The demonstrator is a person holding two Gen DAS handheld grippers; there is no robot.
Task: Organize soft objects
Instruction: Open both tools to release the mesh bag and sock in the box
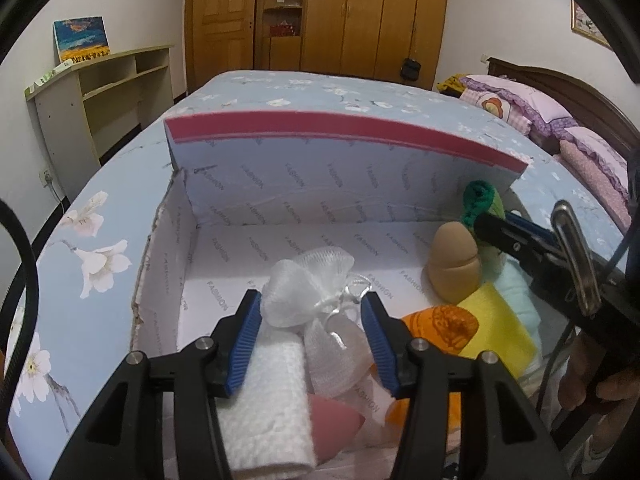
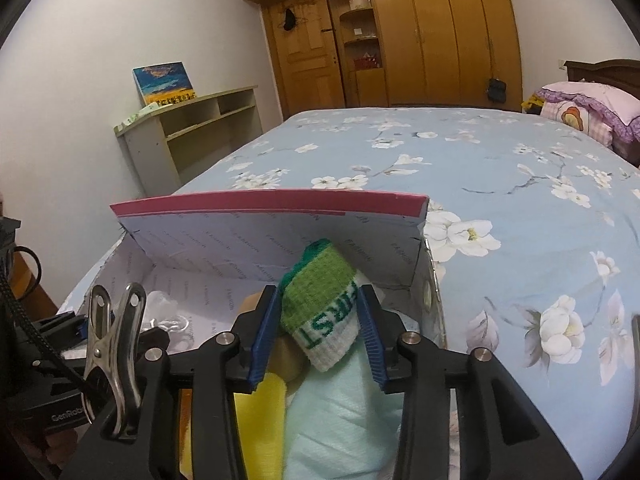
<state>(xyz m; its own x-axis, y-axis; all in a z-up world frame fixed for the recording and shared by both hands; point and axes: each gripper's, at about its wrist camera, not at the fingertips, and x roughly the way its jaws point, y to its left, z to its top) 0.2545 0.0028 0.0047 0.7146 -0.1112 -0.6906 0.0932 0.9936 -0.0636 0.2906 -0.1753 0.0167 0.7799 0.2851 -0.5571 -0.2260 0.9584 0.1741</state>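
Lettering reading "FASHION" repeats across the white lining of the open box [image 1: 280, 240], which sits on the flowered blue bedspread [image 2: 500, 168]. Inside the box, the left gripper [image 1: 312, 320] has its blue pads on either side of a white mesh pouch [image 1: 316, 292], though I cannot tell whether they press it. At the box's right end, the right gripper [image 2: 320, 320] is clamped on a green and white rolled sock [image 2: 324, 304] knitted with "FIRST". Beneath it lie a mint cloth [image 2: 344, 420] and a yellow cloth [image 2: 260, 404].
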